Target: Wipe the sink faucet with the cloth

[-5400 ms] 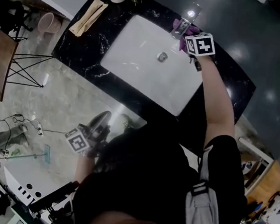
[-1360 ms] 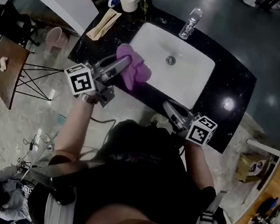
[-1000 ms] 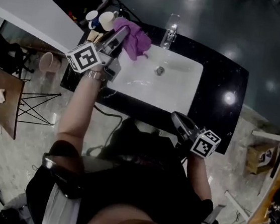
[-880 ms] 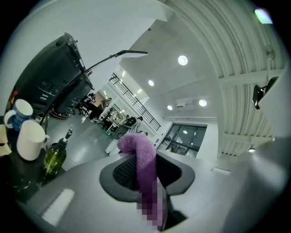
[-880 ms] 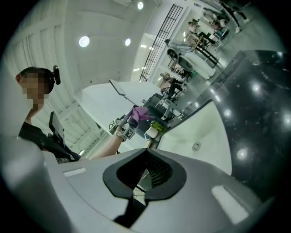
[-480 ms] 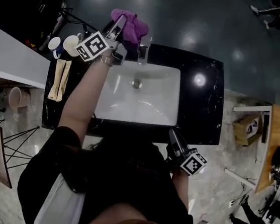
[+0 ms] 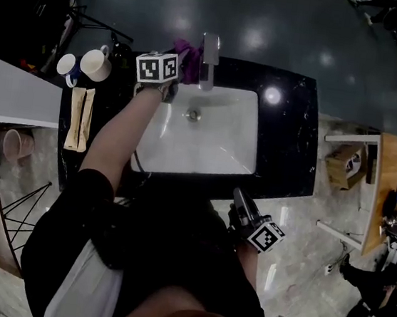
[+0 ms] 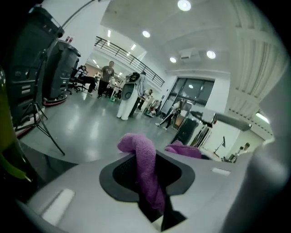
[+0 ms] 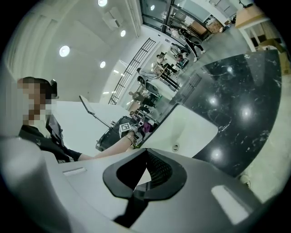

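Two in play: left hand-held gripper (image 8: 152,193) pinches purple cloth (image 7: 189,50) beside faucet (image 7: 209,56); right hand-held gripper (image 9: 144,176) pressed together, empty.

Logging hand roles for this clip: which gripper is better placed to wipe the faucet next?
Left, most likely. The left gripper, jaws shut on the purple cloth, is right beside the faucet. The right gripper is shut, empty, at the near edge of the countertop.

No legible txt, brands, nos. or signs anywhere. Only b/w square marker patterns, on cube (image 7: 157,67) of left gripper (image 7: 180,60) and on cube (image 7: 266,236) of right gripper (image 7: 240,196): coded blocks, no letters or digits. Too blurred and small to read in bkgd of gripper views.
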Demonstrator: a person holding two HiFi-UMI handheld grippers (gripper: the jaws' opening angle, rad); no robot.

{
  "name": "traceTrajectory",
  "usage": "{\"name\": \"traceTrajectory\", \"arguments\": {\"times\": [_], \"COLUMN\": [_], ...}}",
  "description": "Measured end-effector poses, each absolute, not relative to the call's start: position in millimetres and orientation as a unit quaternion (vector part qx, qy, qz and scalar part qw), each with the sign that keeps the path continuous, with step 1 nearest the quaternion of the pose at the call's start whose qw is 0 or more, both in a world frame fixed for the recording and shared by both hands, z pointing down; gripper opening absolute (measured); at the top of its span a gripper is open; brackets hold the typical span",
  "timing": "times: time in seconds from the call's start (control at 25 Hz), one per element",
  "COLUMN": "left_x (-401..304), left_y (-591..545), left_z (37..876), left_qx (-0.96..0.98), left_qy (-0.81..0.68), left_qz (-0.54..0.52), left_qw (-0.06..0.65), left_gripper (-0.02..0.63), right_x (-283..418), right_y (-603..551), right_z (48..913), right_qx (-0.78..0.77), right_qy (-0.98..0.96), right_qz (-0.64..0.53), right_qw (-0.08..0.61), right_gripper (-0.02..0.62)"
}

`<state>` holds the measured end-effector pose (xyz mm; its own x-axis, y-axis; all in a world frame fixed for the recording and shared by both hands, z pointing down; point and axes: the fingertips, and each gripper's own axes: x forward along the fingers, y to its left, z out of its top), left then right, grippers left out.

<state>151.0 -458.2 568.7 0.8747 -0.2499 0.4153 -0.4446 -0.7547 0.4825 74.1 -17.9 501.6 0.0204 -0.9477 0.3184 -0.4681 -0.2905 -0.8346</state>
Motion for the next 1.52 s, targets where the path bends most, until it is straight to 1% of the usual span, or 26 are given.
{"name": "traceTrajectory", "arguments": {"times": [0.12,0.32,0.44,0.52,0.6,0.68,0.76,0.84,0.92,1.04,1.12,1.2,1.32,1.4,1.44,1.52], "left_x": [152.0,150.5,152.7,157.1,165.4,179.3,195.7,210.8,222.2,233.6,240.6,244.2,242.6,240.0,239.5,240.3], "left_y": [-453.1,-453.4,-453.6,-457.0,-461.1,-464.6,-468.6,-473.5,-474.2,-460.4,-455.1,-450.9,-443.7,-440.1,-439.8,-441.8], "left_z": [585.4,566.6,518.0,474.1,435.2,410.0,404.5,416.0,437.9,475.7,497.8,524.3,572.3,593.2,597.3,598.4], "left_qx": [0.92,0.921,0.93,0.939,0.949,0.954,0.952,0.944,0.929,0.887,0.862,0.84,0.803,0.784,0.777,0.774], "left_qy": [-0.184,-0.156,-0.104,-0.06,-0.018,0.019,0.042,0.047,0.057,0.11,0.13,0.134,0.129,0.134,0.137,0.138], "left_qz": [0.194,0.155,0.079,0.029,0.011,0.02,0.055,0.114,0.19,0.306,0.359,0.416,0.504,0.533,0.537,0.539], "left_qw": [0.287,0.323,0.344,0.339,0.315,0.299,0.3,0.305,0.312,0.329,0.333,0.323,0.29,0.289,0.298,0.302], "left_gripper": [0.091,0.091,0.091,0.091,0.091,0.091,0.092,0.092,0.092,0.092,0.092,0.092,0.089,0.087,0.074,0.084], "right_x": [72.7,71.9,72.1,71.9,70.5,73.3,77.3,82.1,90.0,106.7,114.7,120.1,128.5,132.8,134.7,140.2], "right_y": [-17.0,-17.8,-18.7,-19.9,-19.7,-18.1,-14.8,-8.9,-2.6,2.5,2.6,3.2,3.5,5.3,6.2,6.7], "right_z": [501.9,499.7,500.4,501.6,504.5,506.2,507.6,510.8,514.8,520.0,524.1,529.8,533.7,535.3,536.8,539.2], "right_qx": [-0.669,-0.67,-0.665,-0.66,-0.651,-0.65,-0.646,-0.641,-0.641,-0.644,-0.636,-0.63,-0.63,-0.631,-0.629,-0.626], "right_qy": [0.528,0.528,0.533,0.538,0.536,0.536,0.534,0.527,0.52,0.515,0.507,0.5,0.499,0.495,0.489,0.481], "right_qz": [-0.451,-0.445,-0.448,-0.452,-0.462,-0.465,-0.469,-0.475,-0.48,-0.485,-0.492,-0.5,-0.503,-0.507,-0.51,-0.513], "right_qw": [0.267,0.273,0.269,0.266,0.274,0.272,0.278,0.292,0.296,0.292,0.31,0.321,0.317,0.316,0.324,0.338], "right_gripper": [0.011,0.011,0.011,0.011,0.011,0.011,0.011,0.011,0.011,0.011,0.011,0.011,0.011,0.011,0.011,0.011]}}
